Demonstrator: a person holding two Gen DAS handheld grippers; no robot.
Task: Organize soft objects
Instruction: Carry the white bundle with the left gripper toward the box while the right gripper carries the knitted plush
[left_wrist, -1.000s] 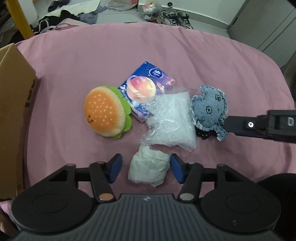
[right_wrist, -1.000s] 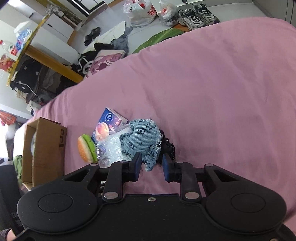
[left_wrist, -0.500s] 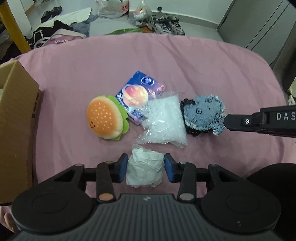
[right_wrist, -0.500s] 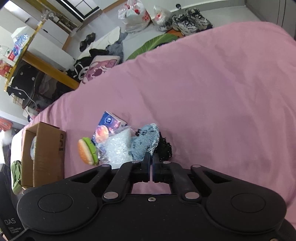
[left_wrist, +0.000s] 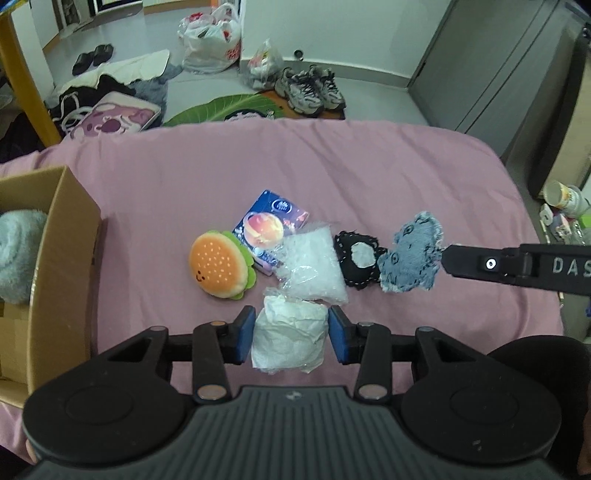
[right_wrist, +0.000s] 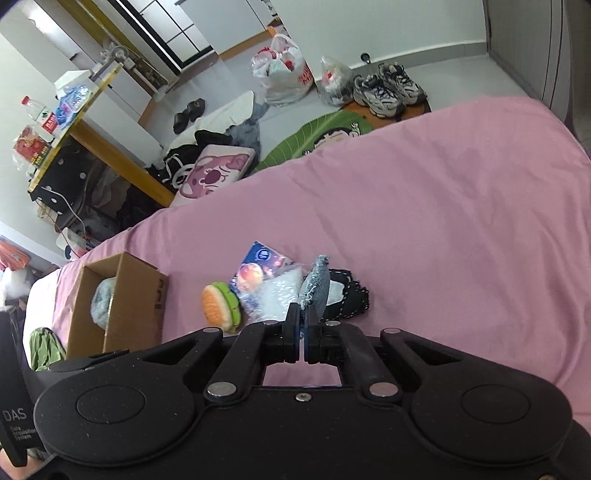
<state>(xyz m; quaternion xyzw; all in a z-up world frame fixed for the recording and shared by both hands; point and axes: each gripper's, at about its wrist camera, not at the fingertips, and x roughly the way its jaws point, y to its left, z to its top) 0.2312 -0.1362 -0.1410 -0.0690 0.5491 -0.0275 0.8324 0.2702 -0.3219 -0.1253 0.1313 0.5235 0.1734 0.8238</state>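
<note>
Denim patch (left_wrist: 412, 258) now pinched and lifted off black patch (left_wrist: 357, 264); white wad (left_wrist: 290, 338) raised.

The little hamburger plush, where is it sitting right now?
The hamburger plush lies on the pink sheet, left of centre in the left wrist view, between the cardboard box and the blue tissue pack, which it touches.

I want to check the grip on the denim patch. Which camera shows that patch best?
The left wrist view: the denim patch faces the camera, its frayed outline whole, pinched at one edge by the right gripper. The right wrist view shows it edge-on, a thin strip rising from shut jaws.
</note>
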